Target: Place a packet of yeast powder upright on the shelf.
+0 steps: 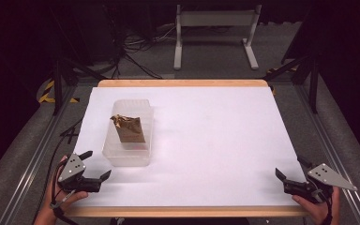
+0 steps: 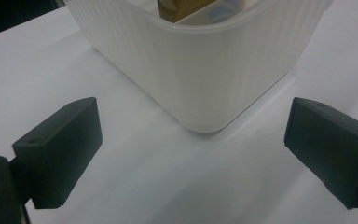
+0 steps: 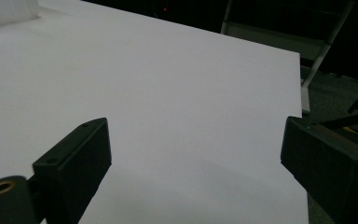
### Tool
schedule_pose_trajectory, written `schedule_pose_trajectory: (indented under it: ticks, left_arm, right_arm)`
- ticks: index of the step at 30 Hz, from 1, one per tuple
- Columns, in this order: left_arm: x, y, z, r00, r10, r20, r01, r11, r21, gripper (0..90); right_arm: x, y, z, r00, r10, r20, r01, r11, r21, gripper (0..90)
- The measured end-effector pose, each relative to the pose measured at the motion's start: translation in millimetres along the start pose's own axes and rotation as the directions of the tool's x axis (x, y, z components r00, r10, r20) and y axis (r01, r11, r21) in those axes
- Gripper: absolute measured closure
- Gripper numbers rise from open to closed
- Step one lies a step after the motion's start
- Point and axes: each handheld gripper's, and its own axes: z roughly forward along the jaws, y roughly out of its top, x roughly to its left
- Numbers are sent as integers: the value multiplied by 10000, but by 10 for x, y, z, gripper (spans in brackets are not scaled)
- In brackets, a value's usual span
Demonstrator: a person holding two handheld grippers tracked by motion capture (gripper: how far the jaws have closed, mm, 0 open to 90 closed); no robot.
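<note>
A translucent white plastic tub (image 1: 127, 154) stands on the left half of the white table (image 1: 215, 136), and a brown-gold crumpled packet (image 1: 129, 129) rests inside it. My left gripper (image 1: 96, 165) is open near the table's front left corner, just short of the tub's near end. In the left gripper view the tub's ribbed corner (image 2: 200, 70) sits ahead between the wide-apart jaws, and the packet (image 2: 179, 9) peeks over the rim. At the front right corner my right gripper (image 1: 291, 168) is open over bare table (image 3: 168, 93), holding nothing.
The table has a wooden rim (image 1: 183, 83) along its far edge. Beyond it, on the floor, stand a white metal frame (image 1: 215, 28) and loose cables (image 1: 140, 47). Dark stands flank the table on both sides.
</note>
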Motion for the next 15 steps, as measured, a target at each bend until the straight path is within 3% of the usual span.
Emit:
schedule_pose_trajectory:
  ticks: [15]
  left_arm:
    - [4,8,28,10000,49,20,-49,9999,102,51]
  right_arm:
    - [-12,-13,17,10000,87,-43,-86,9999,106,77]
